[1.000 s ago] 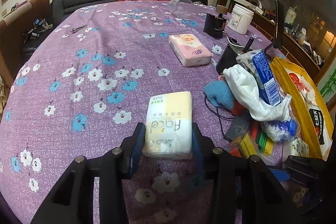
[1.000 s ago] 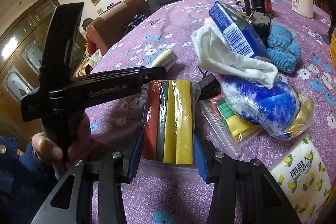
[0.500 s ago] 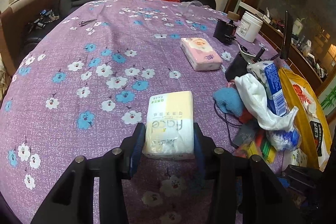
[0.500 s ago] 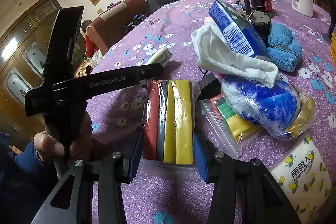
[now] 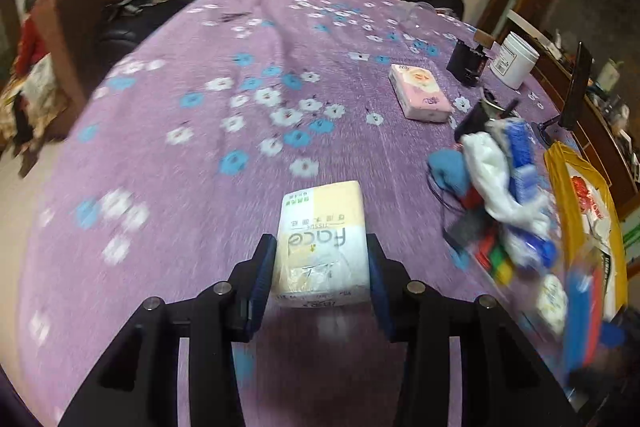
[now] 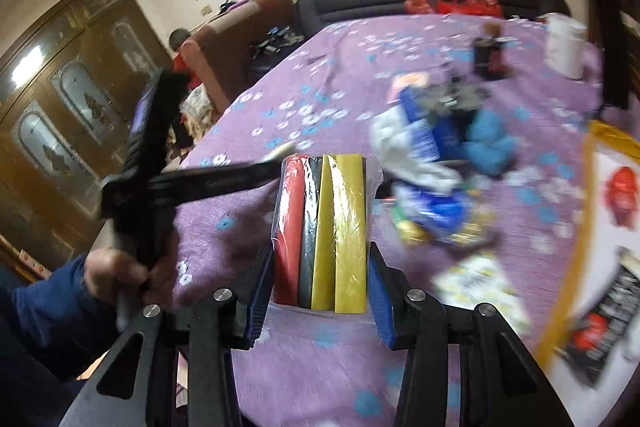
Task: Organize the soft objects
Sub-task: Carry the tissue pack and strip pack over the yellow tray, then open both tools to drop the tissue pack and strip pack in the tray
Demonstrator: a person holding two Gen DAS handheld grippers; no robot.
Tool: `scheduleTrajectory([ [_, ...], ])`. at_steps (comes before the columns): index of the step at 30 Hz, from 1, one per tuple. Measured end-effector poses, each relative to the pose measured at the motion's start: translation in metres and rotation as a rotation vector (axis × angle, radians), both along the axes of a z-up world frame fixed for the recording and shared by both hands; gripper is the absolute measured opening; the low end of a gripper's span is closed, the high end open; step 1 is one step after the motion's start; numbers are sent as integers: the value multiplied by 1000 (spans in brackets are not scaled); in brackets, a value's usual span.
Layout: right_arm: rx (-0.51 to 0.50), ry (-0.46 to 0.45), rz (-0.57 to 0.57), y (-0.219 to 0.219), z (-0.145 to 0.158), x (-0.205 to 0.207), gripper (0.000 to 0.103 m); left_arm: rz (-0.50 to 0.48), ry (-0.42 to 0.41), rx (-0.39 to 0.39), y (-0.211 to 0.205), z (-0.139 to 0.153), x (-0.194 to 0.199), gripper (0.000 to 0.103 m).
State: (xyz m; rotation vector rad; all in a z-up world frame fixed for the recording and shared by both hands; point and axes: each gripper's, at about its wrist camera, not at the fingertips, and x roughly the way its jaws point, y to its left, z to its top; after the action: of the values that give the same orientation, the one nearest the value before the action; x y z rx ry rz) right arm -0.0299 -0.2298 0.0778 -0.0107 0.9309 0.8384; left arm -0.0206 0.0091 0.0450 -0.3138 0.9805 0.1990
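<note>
You are working over the purple flowered tablecloth (image 5: 208, 131), and both packs, sitting on it a second ago, are now riding clear of it, so two soft things are leaving the clutter pile (image 5: 504, 187) at once. Your left gripper (image 5: 322, 279) is clamping the yellow tissue pack (image 5: 322, 243) partway closed; your right gripper (image 6: 320, 275) is pinching the bag of coloured strips (image 6: 322, 227) the same way. Open cloth is lying wide to the left and far side, near the pink tissue pack (image 5: 420, 93). The right edge is crowded by the yellow bag (image 5: 580, 211), so you are better off steering left.
</note>
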Motion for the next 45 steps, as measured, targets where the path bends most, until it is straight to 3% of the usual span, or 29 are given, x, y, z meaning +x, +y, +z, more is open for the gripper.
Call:
scheduleTrajectory([
  [3, 15, 41, -68, -42, 22, 4, 48, 2, 20, -28, -23, 24, -20, 43],
  [7, -2, 48, -175, -90, 38, 14, 47, -71, -23, -17, -65, 55, -24, 43],
  [12, -24, 83, -423, -142, 41, 20, 47, -331, -116, 10, -116, 83, 0, 43],
  [15, 5, 132, -575, -173, 44, 12, 47, -450, -112, -77, -134, 90, 20, 43],
  [22, -24, 86, -762, -218, 74, 5, 47, -640, -98, -129, -186, 95, 54, 42],
  [30, -82, 86, -732, -264, 65, 35, 47, -701, -37, -92, -283, 78, 98, 42],
  [35, -141, 70, -698, -278, 48, 78, 47, -694, -13, 23, -334, 52, 123, 42],
  [45, -222, 110, -698, -288, -4, 159, 47, -696, -1, 174, -375, 19, 142, 42],
])
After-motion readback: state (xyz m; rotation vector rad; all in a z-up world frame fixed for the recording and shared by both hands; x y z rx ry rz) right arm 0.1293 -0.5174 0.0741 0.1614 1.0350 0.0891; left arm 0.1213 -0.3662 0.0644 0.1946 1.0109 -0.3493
